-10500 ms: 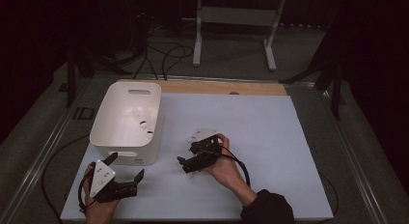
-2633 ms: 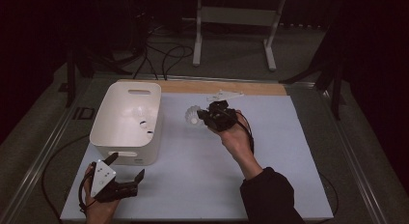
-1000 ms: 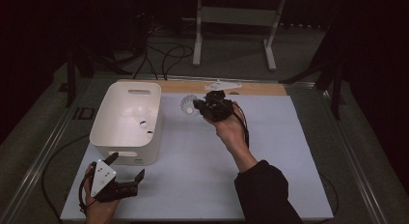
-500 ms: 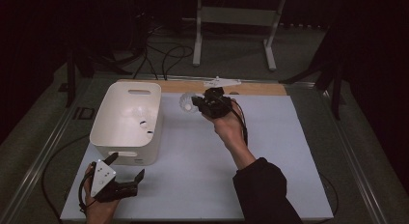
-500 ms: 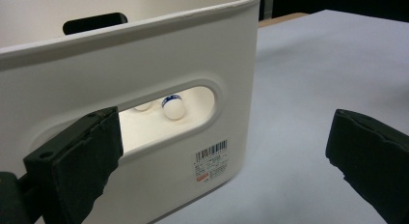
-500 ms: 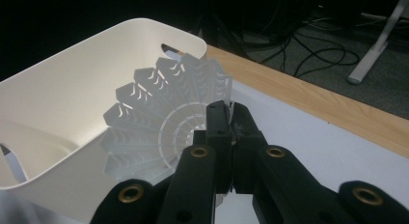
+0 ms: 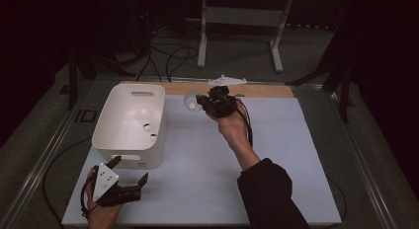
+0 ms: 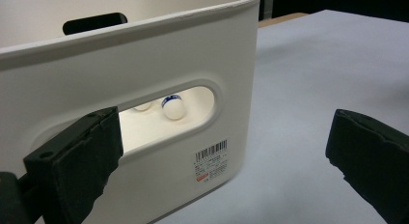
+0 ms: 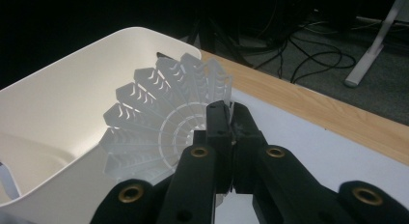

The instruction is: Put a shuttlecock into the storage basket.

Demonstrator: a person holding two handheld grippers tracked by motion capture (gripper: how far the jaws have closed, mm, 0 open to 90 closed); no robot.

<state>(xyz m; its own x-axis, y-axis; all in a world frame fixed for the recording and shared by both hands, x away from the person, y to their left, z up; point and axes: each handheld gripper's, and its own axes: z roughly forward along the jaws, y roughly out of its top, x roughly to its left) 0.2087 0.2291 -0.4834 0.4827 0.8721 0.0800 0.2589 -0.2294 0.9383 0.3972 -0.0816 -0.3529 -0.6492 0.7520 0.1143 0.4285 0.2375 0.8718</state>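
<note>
Dark floor and cables surround the pale table (image 7: 276, 155) in the high view, where the right gripper (image 7: 203, 103) holds a white shuttlecock (image 7: 190, 101) in the air just beside the white bin (image 7: 129, 124). From the left gripper (image 8: 226, 161), its jaws gape wide before the bin's handle slot, gripping nothing. From the right gripper (image 9: 230, 137), clenched jaws pinch the shuttlecock's (image 9: 159, 122) skirt near the bin's rim.
</note>
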